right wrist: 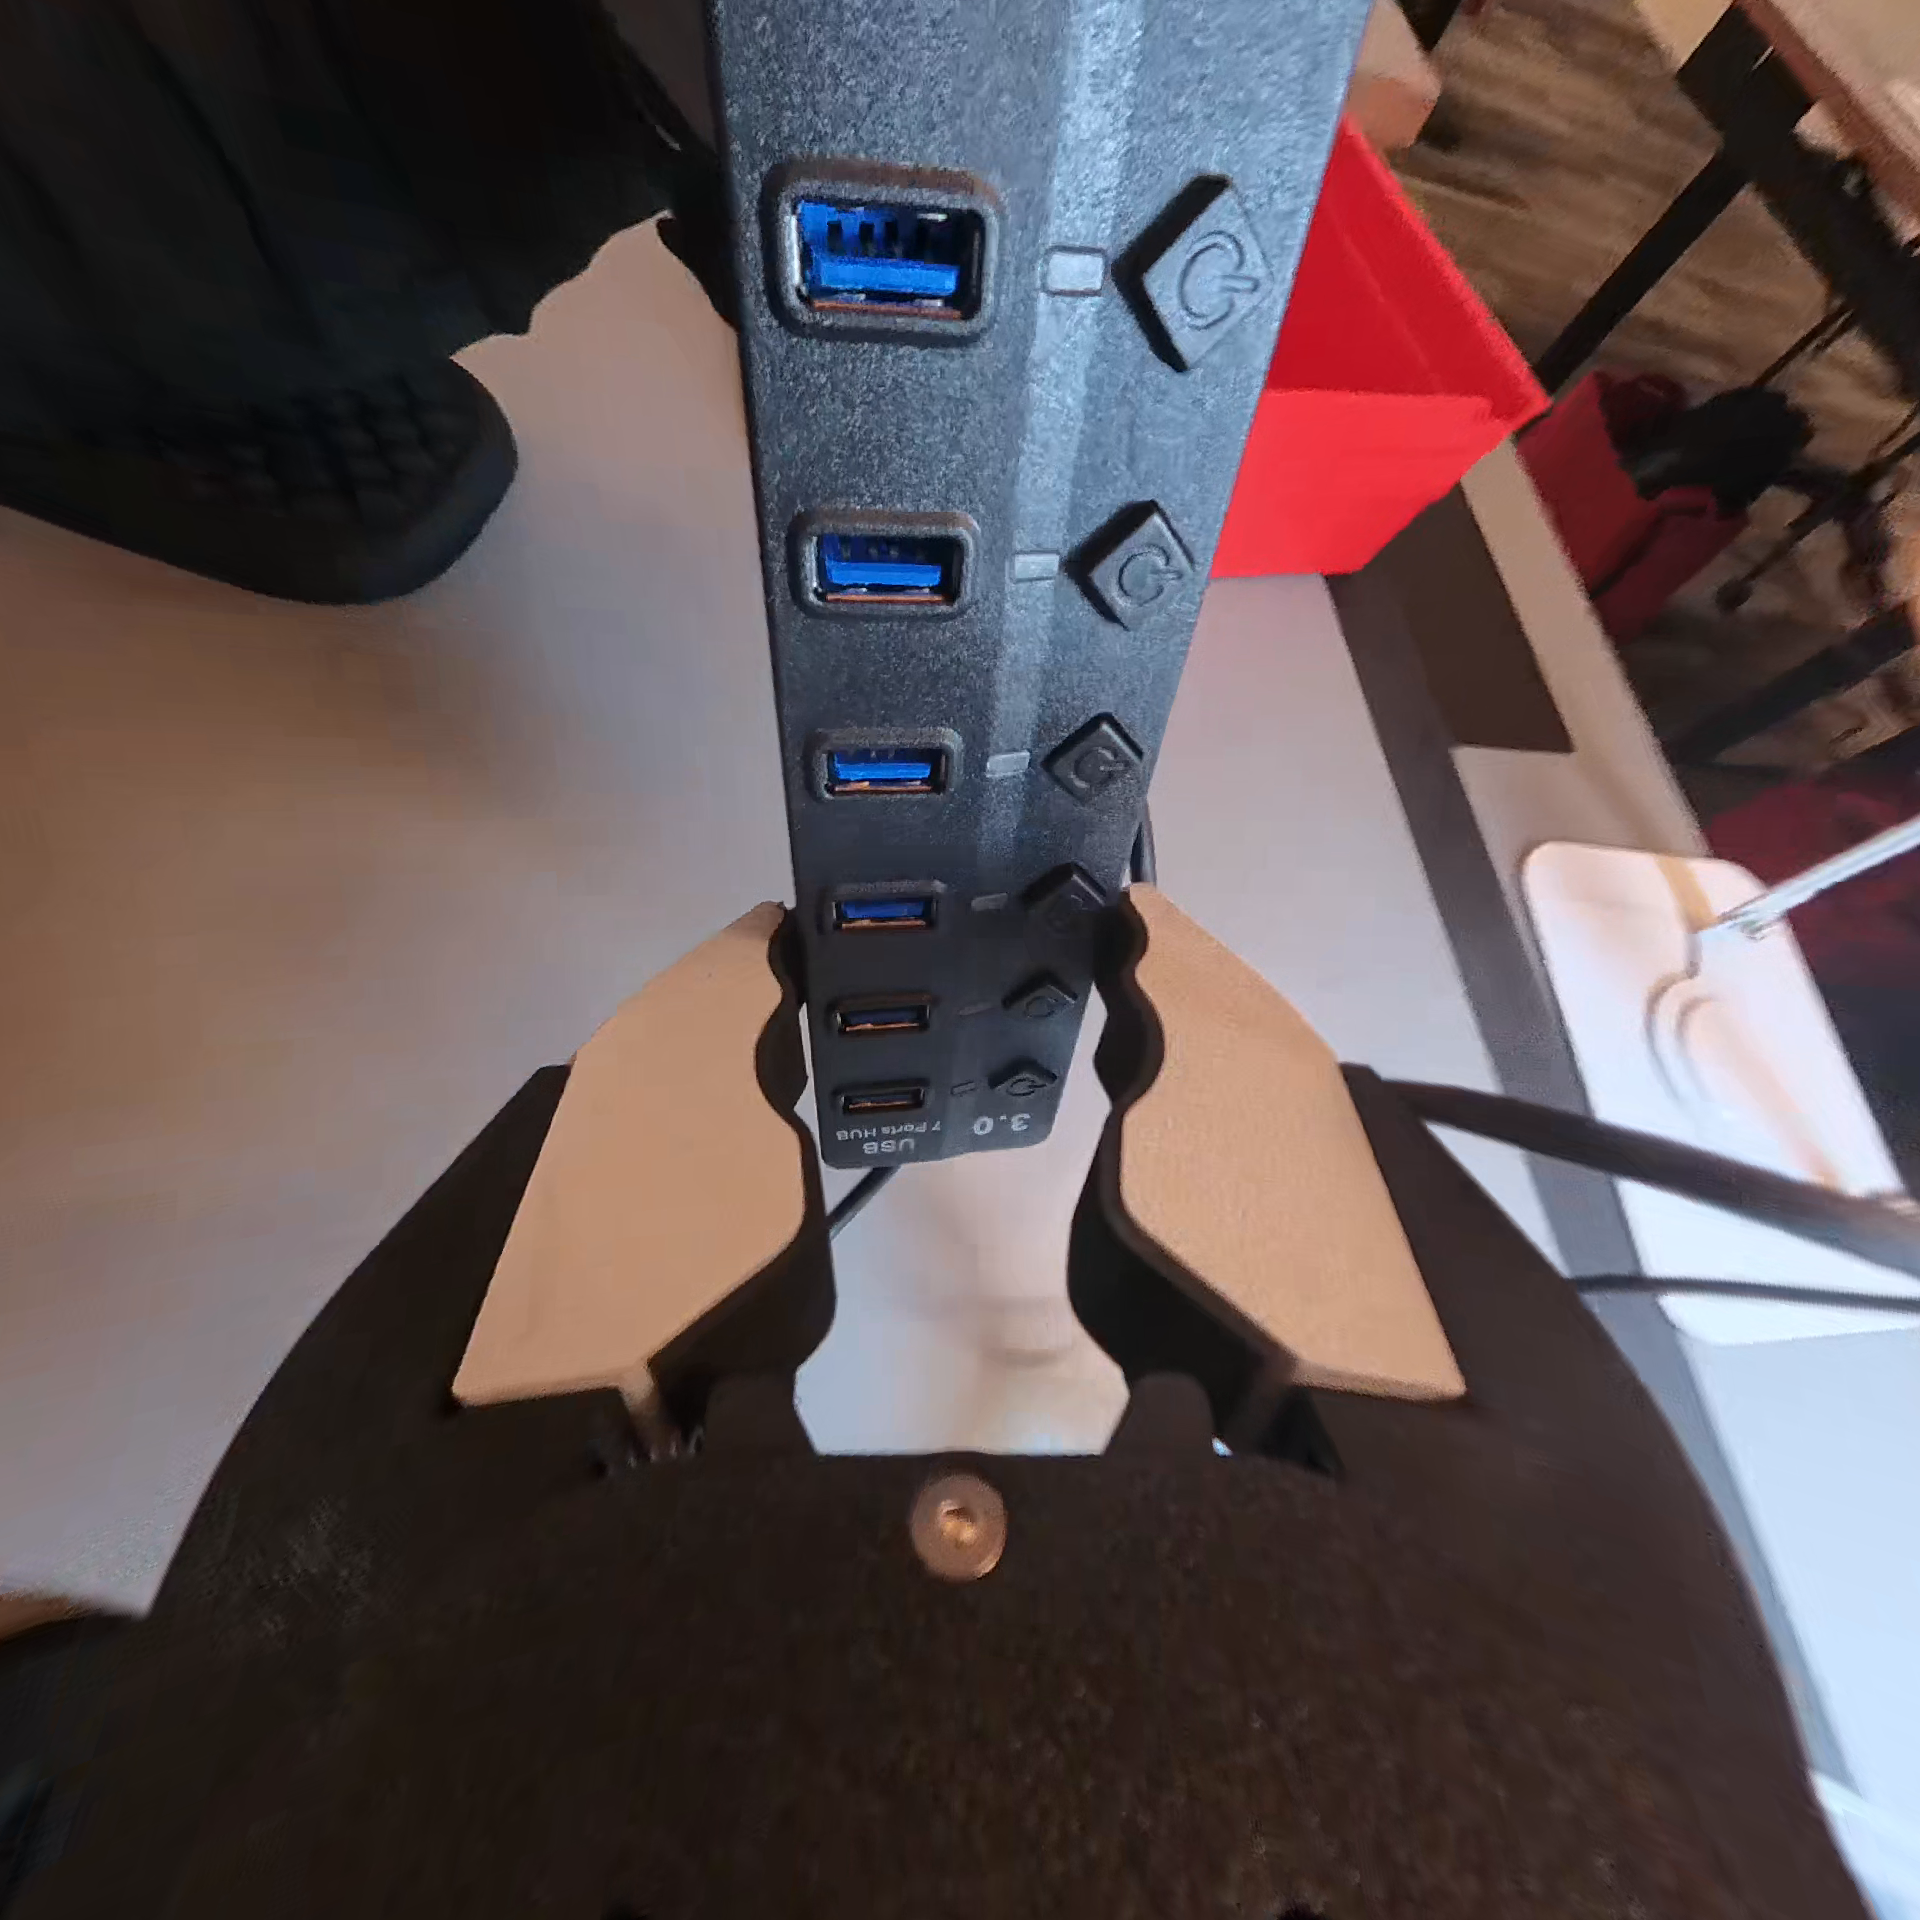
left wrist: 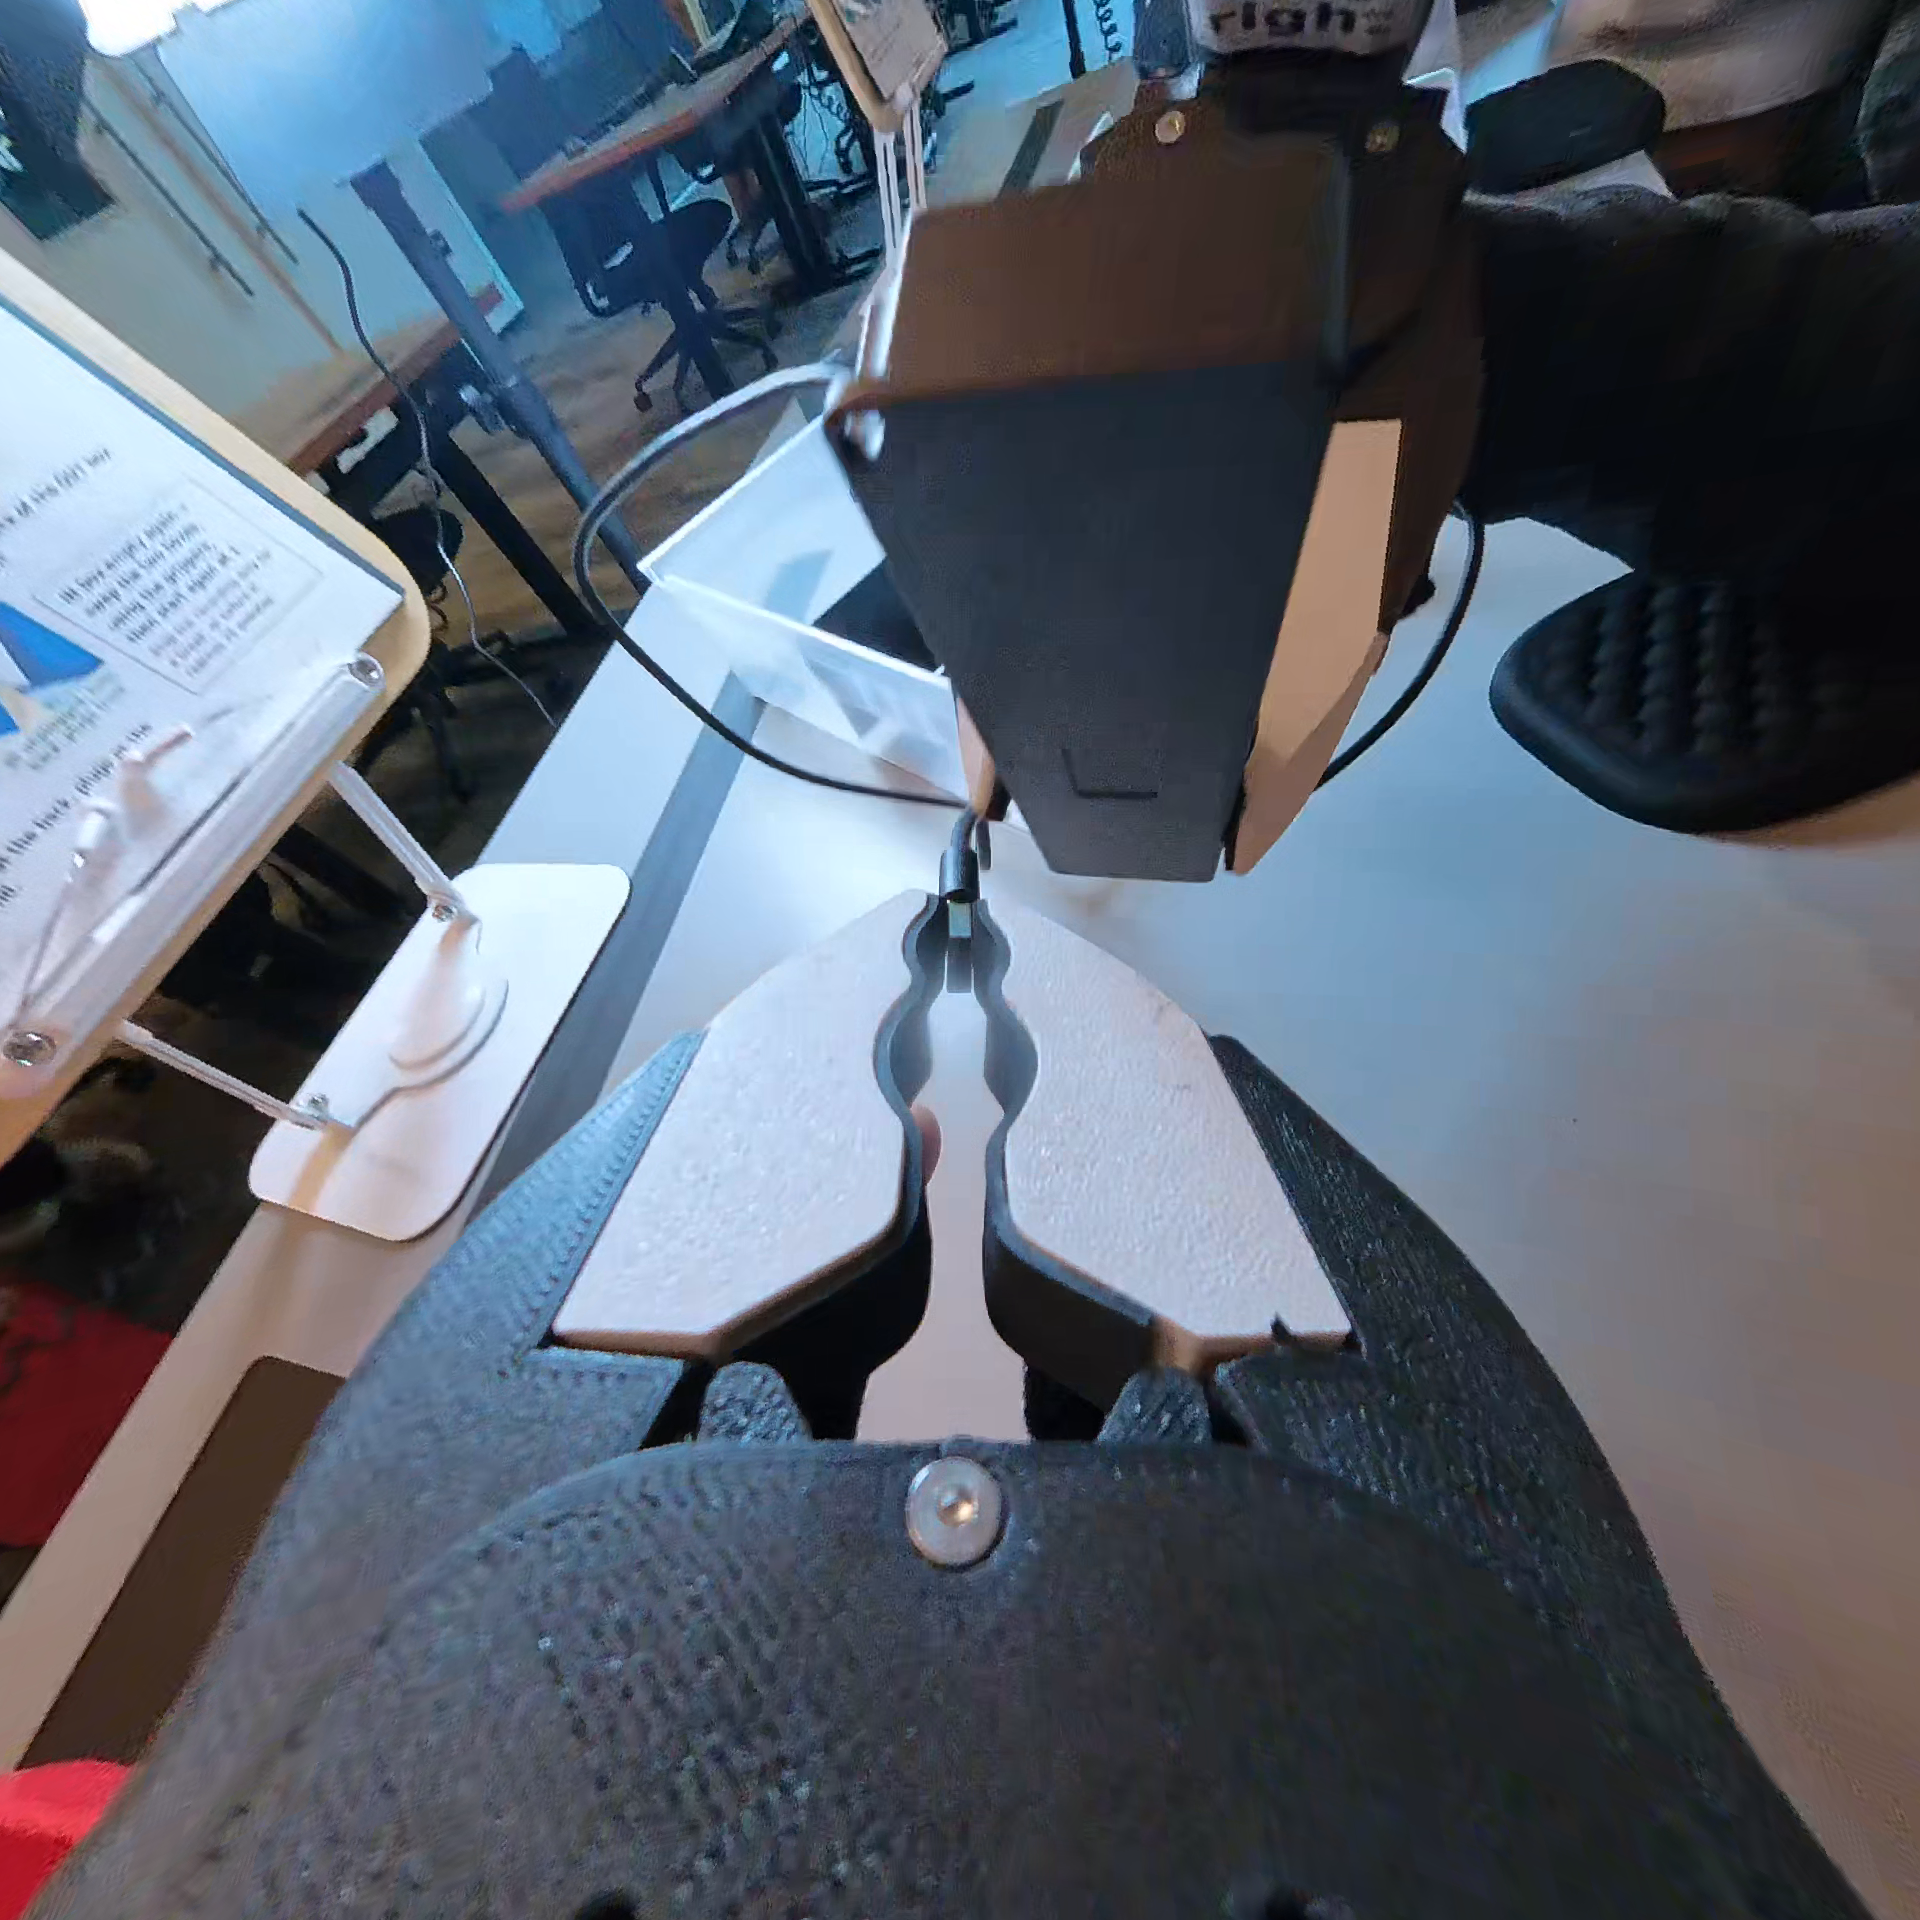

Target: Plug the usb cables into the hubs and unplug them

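My left gripper [left wrist: 956,925] is shut on the silver end of a small black USB plug [left wrist: 958,940] at its fingertips. The plug's thin black cable [left wrist: 623,499] loops up and to the left over the table edge. My right gripper [right wrist: 956,914] is shut on the near end of a long black USB hub [right wrist: 935,468] with several blue ports, each beside a power button. All visible ports are empty. In the left wrist view the right gripper [left wrist: 1132,831] points down just beyond the plug, held by a black-gloved hand [left wrist: 1714,364].
A white table [left wrist: 1455,1143] lies below. A tilted sign on a white base plate [left wrist: 436,1039] stands at its left edge. A black textured pad [left wrist: 1683,707] lies at the right. A red box [right wrist: 1351,416] stands behind the hub. More black cables [right wrist: 1662,1164] run off right. Some 6 cm of space lies between my two pairs of fingers.
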Demonstrator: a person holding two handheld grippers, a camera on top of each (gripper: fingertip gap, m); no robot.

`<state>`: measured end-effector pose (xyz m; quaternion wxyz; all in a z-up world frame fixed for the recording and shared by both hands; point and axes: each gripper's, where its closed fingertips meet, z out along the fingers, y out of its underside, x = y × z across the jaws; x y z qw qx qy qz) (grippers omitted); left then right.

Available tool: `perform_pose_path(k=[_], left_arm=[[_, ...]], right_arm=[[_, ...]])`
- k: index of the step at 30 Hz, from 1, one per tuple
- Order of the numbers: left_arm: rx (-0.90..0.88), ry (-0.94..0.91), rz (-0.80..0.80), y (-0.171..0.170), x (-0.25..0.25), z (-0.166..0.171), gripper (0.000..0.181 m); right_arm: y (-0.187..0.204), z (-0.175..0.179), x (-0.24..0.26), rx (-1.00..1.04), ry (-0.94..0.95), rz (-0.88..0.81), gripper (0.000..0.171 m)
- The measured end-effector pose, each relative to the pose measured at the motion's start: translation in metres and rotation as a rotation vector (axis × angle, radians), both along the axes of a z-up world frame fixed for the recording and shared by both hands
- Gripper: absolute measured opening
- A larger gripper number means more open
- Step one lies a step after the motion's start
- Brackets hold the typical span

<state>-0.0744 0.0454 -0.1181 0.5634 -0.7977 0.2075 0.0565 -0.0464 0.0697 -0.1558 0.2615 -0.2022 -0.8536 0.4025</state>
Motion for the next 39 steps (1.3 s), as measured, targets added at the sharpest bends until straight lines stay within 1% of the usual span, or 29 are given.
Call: perform_pose_path(k=[6,9,12,16,19,22,24,26,29,33,35,36,39], left_arm=[[0.061,0.024,-0.037,-0.006,0.011,0.019,0.005],[0.094,-0.007,-0.101,-0.012,0.02,0.026,0.005],[0.128,0.0,-0.143,-0.013,0.029,0.031,0.005],[0.177,-0.038,-0.185,-0.013,0.036,0.037,0.005],[0.254,-0.111,-0.242,-0.018,0.044,0.053,0.004],[0.277,-0.105,-0.262,-0.023,0.05,0.06,0.004],[0.276,-0.086,-0.263,-0.024,0.052,0.061,0.004],[0.287,-0.085,-0.263,-0.025,0.052,0.064,0.004],[0.291,-0.064,-0.226,-0.023,0.047,0.065,0.004],[0.355,-0.071,-0.117,-0.019,0.031,0.077,0.005],[0.367,-0.076,-0.076,-0.017,0.025,0.08,0.005],[0.357,-0.079,-0.062,-0.016,0.022,0.079,0.005],[0.355,-0.098,-0.047,-0.011,0.023,0.078,0.005]], right_arm=[[-0.008,0.017,-0.009,0.167,0.234,-0.048,0.054],[-0.012,0.033,-0.014,0.237,0.38,-0.085,0.054],[-0.016,0.037,-0.011,0.286,0.418,-0.082,0.054],[-0.022,0.051,-0.012,0.339,0.561,-0.101,0.054],[-0.033,0.063,-0.01,0.306,0.673,-0.09,0.054],[-0.042,0.068,-0.008,0.249,0.724,-0.074,0.054],[-0.047,0.067,-0.007,0.206,0.729,-0.057,0.055],[-0.052,0.069,-0.005,0.114,0.709,-0.038,0.054],[-0.057,0.067,-0.002,-0.03,0.619,0.002,0.054],[-0.054,0.072,0.0,-0.21,0.514,0.025,0.054],[-0.048,0.076,0.002,-0.278,0.475,0.037,0.054],[-0.048,0.076,0.004,-0.312,0.424,0.063,0.054],[-0.053,0.064,0.01,-0.344,0.298,0.132,0.054]])
